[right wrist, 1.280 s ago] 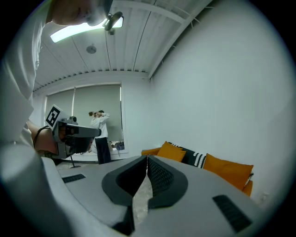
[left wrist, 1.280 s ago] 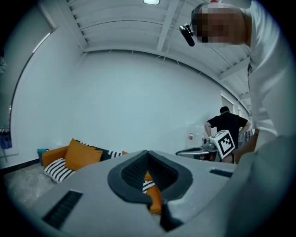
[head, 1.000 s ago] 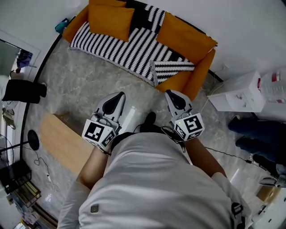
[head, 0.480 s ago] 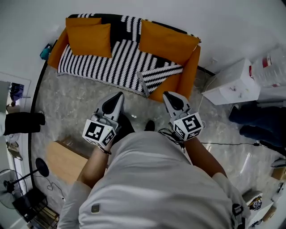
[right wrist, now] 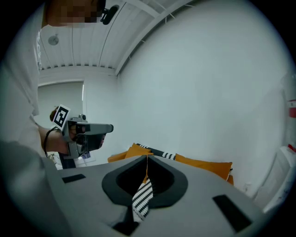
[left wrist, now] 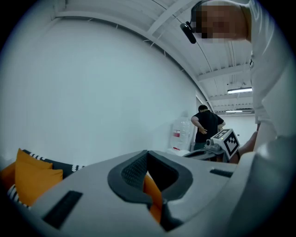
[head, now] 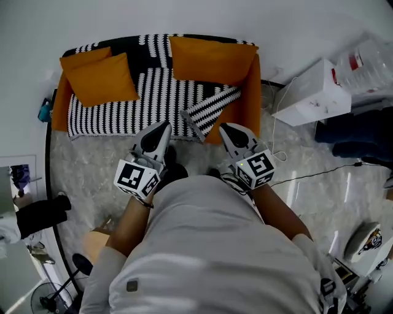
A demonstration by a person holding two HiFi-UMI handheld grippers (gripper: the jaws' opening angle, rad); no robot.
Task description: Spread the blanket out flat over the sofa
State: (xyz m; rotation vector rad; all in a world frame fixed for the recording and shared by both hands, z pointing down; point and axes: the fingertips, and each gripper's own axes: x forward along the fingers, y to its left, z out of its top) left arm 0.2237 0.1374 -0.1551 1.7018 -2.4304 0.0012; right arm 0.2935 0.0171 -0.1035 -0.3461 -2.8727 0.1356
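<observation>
Striped blanket (head: 147, 98) corner seemingly folded back at sofa (head: 249, 113) front edge.

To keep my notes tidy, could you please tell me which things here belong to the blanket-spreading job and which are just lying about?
Job: striped blanket, orange sofa, left hand-held gripper, right hand-held gripper.
Lying about: white box, water bottle, floor cable.

Orange sofa (head: 250, 105), black-and-white striped blanket (head: 153, 101), orange cushions (head: 101, 77), grey marbled floor (head: 92, 175), white wall (head: 184, 15)
</observation>
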